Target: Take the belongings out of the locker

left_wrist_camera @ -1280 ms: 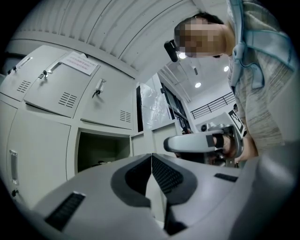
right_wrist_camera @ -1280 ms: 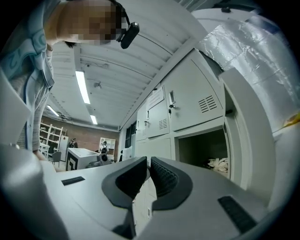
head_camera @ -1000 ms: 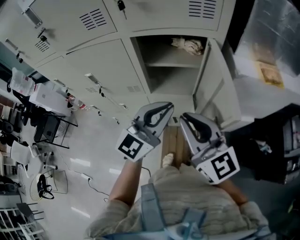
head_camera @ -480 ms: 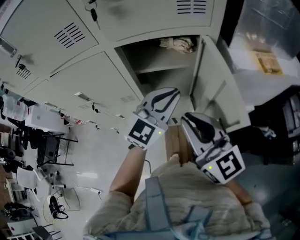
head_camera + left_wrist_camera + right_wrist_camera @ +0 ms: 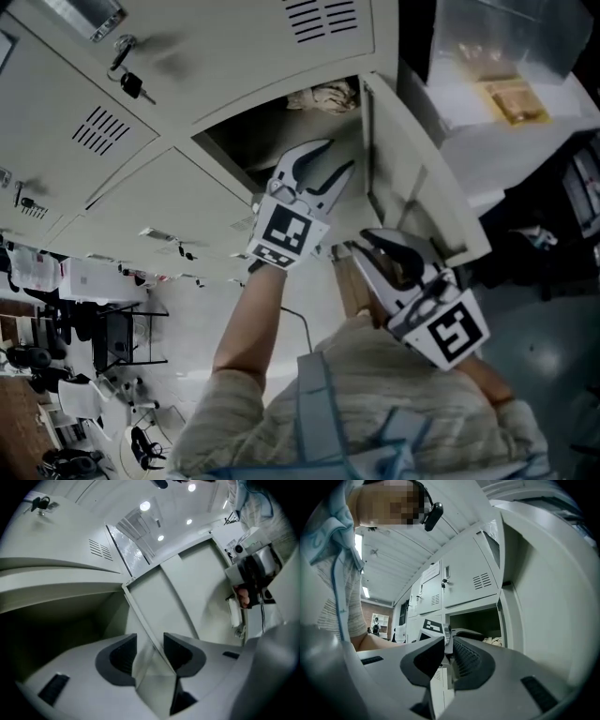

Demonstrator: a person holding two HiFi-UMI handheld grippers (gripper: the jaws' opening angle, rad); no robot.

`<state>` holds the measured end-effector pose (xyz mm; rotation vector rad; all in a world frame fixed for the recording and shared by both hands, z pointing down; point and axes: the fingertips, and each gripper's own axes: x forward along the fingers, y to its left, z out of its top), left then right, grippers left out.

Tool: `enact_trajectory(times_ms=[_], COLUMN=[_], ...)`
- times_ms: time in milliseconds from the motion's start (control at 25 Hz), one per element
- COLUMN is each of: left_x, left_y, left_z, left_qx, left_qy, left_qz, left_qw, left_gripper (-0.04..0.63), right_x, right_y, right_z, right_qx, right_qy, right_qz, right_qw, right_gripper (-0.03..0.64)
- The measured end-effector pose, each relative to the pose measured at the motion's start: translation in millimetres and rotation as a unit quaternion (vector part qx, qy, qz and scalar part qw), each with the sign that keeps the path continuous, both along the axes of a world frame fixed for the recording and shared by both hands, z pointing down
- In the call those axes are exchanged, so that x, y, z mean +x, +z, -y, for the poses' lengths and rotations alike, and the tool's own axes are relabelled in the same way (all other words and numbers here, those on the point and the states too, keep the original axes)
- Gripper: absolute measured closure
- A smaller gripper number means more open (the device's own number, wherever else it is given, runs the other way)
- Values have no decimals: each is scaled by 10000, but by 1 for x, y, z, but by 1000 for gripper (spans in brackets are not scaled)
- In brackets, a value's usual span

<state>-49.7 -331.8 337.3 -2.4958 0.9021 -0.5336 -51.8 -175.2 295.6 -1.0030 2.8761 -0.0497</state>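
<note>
At the mouth of the open pale grey metal locker (image 5: 239, 150), the left gripper (image 5: 336, 157) has just been spreading its empty jaws, probably to reach the crumpled beige cloth (image 5: 323, 96) on the shelf inside, while the right gripper (image 5: 367, 240) hangs below, clenched on nothing.

carrier: locker shelf (image 5: 292, 120) | on it: 1 crumpled cloth (image 5: 323, 97) | loc: shelf rear
</note>
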Motion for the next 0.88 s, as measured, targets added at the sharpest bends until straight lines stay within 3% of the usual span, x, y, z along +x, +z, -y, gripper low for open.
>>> enact_trajectory(times_ms=[360,680,880], left_x=[0,-9,-17], left_y=[20,25,32], left_z=[50,107,142], left_qx=[-65,70,221], left_qy=[-4,-184,-299], left_qz=[1067,1933,2488], left_qw=[9943,9809,9678], left_gripper=[273,255,255], right_x=[-1,-8,-10], right_y=[-3,-6,-5], right_z=[0,2,1], right_qx=[151,191,158], right_qy=[54,84,149], right_qz=[-3,-47,-73], right_qw=[9999,9998,9997], right_gripper=[584,584,584])
